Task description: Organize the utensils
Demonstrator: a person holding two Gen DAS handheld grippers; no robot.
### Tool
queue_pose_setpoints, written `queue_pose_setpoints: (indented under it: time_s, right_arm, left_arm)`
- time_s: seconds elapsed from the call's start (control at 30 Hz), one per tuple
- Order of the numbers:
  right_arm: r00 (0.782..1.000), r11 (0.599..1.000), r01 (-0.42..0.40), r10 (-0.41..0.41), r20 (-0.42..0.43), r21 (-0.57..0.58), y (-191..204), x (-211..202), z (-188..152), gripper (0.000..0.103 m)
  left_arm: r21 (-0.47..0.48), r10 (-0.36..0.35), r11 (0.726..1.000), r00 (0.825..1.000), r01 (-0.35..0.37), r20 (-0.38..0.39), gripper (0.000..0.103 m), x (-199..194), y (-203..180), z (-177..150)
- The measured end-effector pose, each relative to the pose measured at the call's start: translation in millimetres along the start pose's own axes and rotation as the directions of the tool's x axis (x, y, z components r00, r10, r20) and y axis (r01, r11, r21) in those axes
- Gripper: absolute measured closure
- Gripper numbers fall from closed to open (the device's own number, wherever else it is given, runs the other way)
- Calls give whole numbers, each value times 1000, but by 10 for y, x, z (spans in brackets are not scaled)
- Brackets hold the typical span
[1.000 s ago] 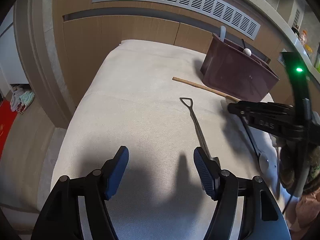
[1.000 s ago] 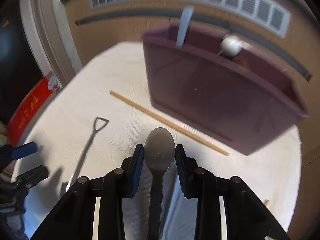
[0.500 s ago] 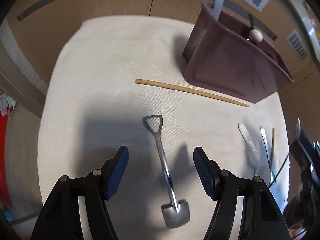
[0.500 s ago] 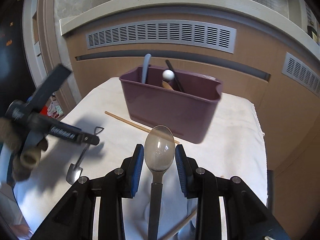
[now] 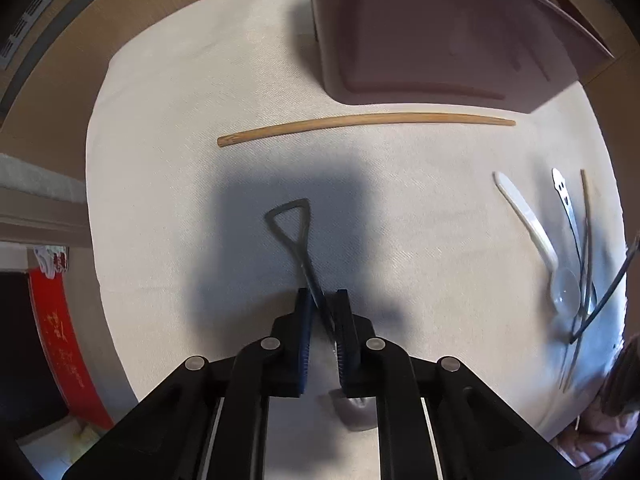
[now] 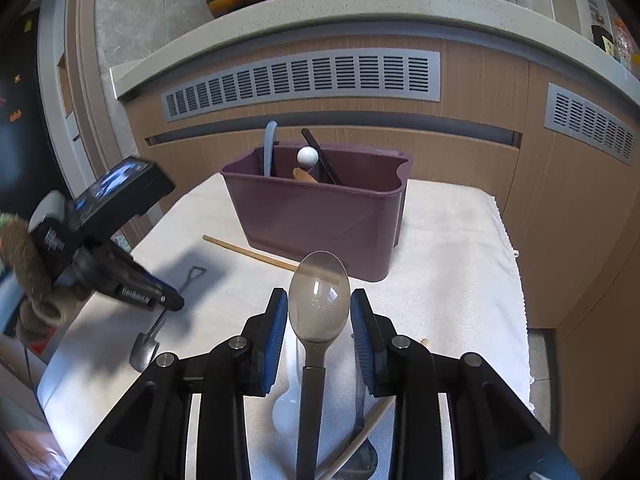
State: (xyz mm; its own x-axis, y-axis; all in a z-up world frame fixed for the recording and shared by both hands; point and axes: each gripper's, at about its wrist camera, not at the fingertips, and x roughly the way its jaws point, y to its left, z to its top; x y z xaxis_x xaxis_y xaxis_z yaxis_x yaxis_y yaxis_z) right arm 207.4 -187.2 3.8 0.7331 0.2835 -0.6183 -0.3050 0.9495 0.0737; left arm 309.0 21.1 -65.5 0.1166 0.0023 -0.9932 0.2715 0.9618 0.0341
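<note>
Two grippers are at work over a white cloth-covered table (image 5: 168, 184): the left gripper (image 5: 322, 300) points straight down with its blue-padded jaws pinched on the thin shaft of a small grey metal shovel-shaped spoon (image 5: 298, 236), which lies flat on the cloth. The right gripper (image 6: 319, 312) holds a dark-handled spoon with a translucent oval bowl (image 6: 319, 300) in front of a maroon plastic utensil caddy (image 6: 320, 216) standing at the far side of the table. One bare wooden chopstick (image 5: 360, 122) lies just before the caddy, and a white plastic spoon (image 5: 532, 232) lies among other utensils at the cloth's right edge.

Chopstick (image 5: 360, 122) before bin (image 5: 440, 32), shovel spoon (image 5: 296, 236) nearer, on cloth (image 5: 160, 160)
</note>
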Motion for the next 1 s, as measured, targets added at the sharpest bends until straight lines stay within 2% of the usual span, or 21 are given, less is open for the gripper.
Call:
queue_pose_setpoints:
  time_s: [0.07, 0.13, 0.17, 0.27, 0.33, 0.37, 0.4, 0.43, 0.5, 0.53, 0.63, 0.73, 0.83, 0.9, 1.0]
  right_arm:
    - [1000, 1000, -11, 11, 10, 7, -12, -47, 0, 73]
    - [1000, 1000, -17, 17, 11, 13, -15, -79, 5, 73]
    - [1000, 1000, -18, 18, 10, 14, -12, -86, 12, 73]
    - [1000, 1000, -18, 18, 1, 25, 1, -113, 39, 73]
    - [1000, 1000, -5, 5, 2, 24, 15, -143, 49, 73]
    - [1000, 1000, 6, -6, 0, 24, 22, -165, 48, 73]
    - [1000, 1000, 11, -11, -4, 22, 28, -184, 46, 73]
    - [1000, 1000, 17, -17, -8, 19, 33, -204, 44, 73]
    - [999, 1000, 29, -29, -14, 10, 51, -252, 40, 73]
    - [999, 999, 33, -33, -12, 8, 58, -272, 40, 73]
    - [999, 999, 41, -41, -6, 11, 75, -323, 41, 73]
    - [999, 999, 38, -38, -7, 6, 85, -339, 44, 73]
    - [999, 999, 40, -40, -7, -2, 80, -353, 45, 73]
    - [999, 999, 43, -43, -6, 2, 67, -363, 46, 73]
    - [999, 999, 46, -46, 1, 12, 37, -387, 56, 73]
  left_arm:
    - [3, -24, 1000, 997, 23, 75, 95, -91, -40, -139]
    - [2, -34, 999, 980, 34, 195, 96, -232, -78, -309]
    - [-9, -40, 999, 963, 44, 267, 96, -321, -97, -415]
    - [-32, -81, 994, 908, 103, 411, 96, -521, -173, -671]
    - [-33, -95, 991, 854, 130, 511, 96, -676, -235, -844]
    - [-39, -90, 991, 837, 131, 539, 96, -715, -254, -913]
    - [-31, -92, 991, 833, 130, 546, 96, -716, -263, -934]
    - [-25, -93, 992, 840, 126, 535, 96, -704, -252, -946]
    - [-33, -75, 994, 882, 101, 465, 94, -582, -213, -887]
    - [-26, -76, 995, 911, 94, 404, 94, -502, -177, -818]
    - [-23, -82, 995, 948, 94, 306, 91, -386, -143, -686]
    - [-26, -71, 996, 965, 80, 252, 91, -274, -106, -543]
    - [-21, -99, 994, 975, 105, 197, 91, -173, -133, -434]
    - [0, -91, 996, 977, 93, 193, 91, -173, -142, -358]
    - [-21, -133, 990, 976, 139, 171, 92, -155, -86, -250]
